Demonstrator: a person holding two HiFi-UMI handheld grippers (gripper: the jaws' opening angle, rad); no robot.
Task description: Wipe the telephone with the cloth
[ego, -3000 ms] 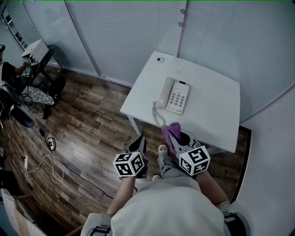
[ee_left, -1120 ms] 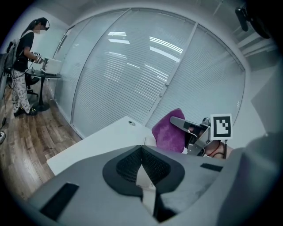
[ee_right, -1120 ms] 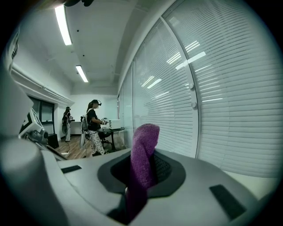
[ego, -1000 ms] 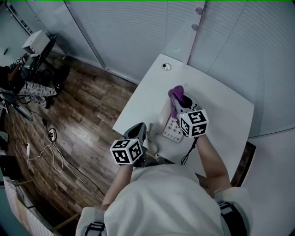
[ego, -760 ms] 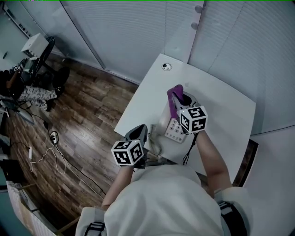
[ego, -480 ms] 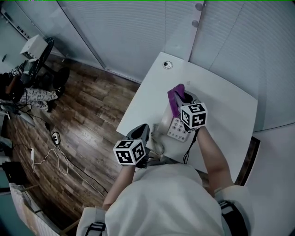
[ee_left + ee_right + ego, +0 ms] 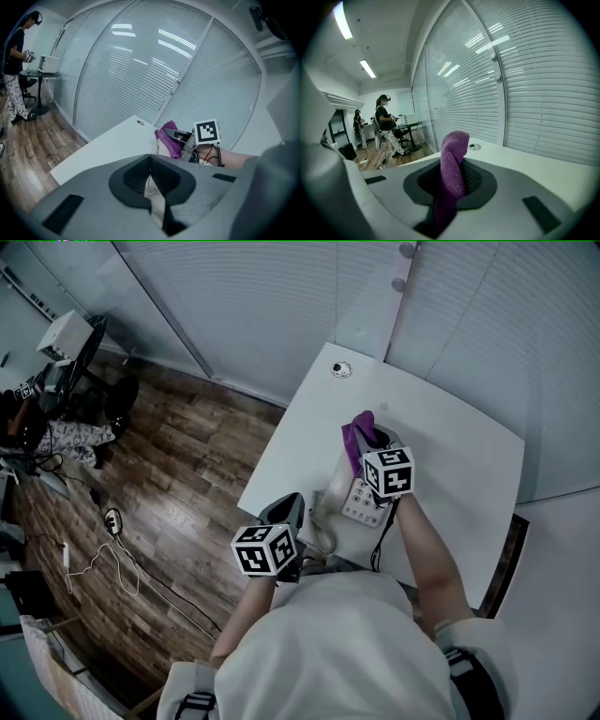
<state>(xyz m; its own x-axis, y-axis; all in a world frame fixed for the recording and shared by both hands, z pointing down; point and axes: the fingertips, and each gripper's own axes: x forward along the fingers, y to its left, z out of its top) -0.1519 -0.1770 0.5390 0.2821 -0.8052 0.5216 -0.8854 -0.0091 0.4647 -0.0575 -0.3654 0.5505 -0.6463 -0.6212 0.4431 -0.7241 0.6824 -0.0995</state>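
The white telephone (image 7: pixel 359 502) lies on the white table (image 7: pixel 450 456), its coiled cord (image 7: pixel 323 532) trailing to the near edge. My right gripper (image 7: pixel 369 442) is shut on the purple cloth (image 7: pixel 357 437) and holds it over the far end of the telephone; whether cloth and telephone touch is hidden. The cloth (image 7: pixel 453 159) stands up between the shut jaws in the right gripper view. My left gripper (image 7: pixel 285 509) hangs shut and empty at the table's near left edge, beside the cord. The left gripper view also shows the cloth (image 7: pixel 169 142) in the right gripper (image 7: pixel 180 136).
A round cable grommet (image 7: pixel 340 369) sits at the table's far corner. Glass walls with blinds (image 7: pixel 281 306) stand right behind the table. Cables (image 7: pixel 98 559) lie on the wood floor to the left. People stand by a small round table (image 7: pixel 407 124) far off.
Three seconds ago the cloth hung short of the table's near edge; now it is over the telephone. Over the last second the right gripper sank a little. The left gripper stayed.
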